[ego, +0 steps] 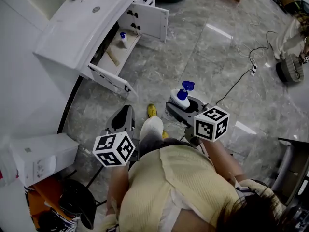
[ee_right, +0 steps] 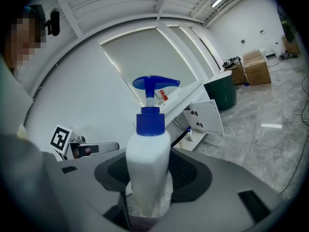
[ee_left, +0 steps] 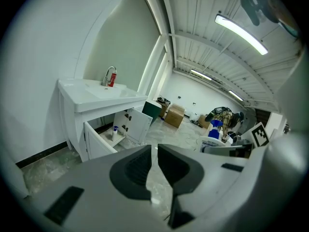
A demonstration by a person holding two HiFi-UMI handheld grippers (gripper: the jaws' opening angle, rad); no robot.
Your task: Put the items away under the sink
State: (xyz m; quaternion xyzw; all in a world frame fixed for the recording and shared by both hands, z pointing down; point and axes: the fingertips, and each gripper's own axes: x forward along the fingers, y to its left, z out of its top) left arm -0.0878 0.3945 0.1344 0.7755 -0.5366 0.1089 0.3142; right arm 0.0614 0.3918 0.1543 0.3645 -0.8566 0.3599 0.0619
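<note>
White box (ego: 42, 157): stands on the floor at the far left, against the wall.
Sink (ego: 72, 30): white basin on a white vanity, with a tap (ee_left: 110, 75) at its back edge.
Cabinet (ego: 113, 57): the space under the sink; both doors (ego: 145, 19) hang open toward the floor side.
Small bottle (ego: 123, 39): white with a blue top, upright on the cabinet floor near the far door.
Left gripper (ee_left: 155, 153): held low in front of the person; jaws drawn almost together, a thin slit between them, nothing held.
Right gripper (ego: 181, 105): held beside the left one, well apart from the cabinet; jaws closed on the sides of the pump bottle.
Pump bottle (ee_right: 147, 163): white body, blue collar and blue pump head, upright between the right jaws, its lower part seated between the pads.
Floor (ego: 203, 42): grey marbled tile.
Cable (ego: 239, 79): black, trailing across the tile to the right of the grippers.
</note>
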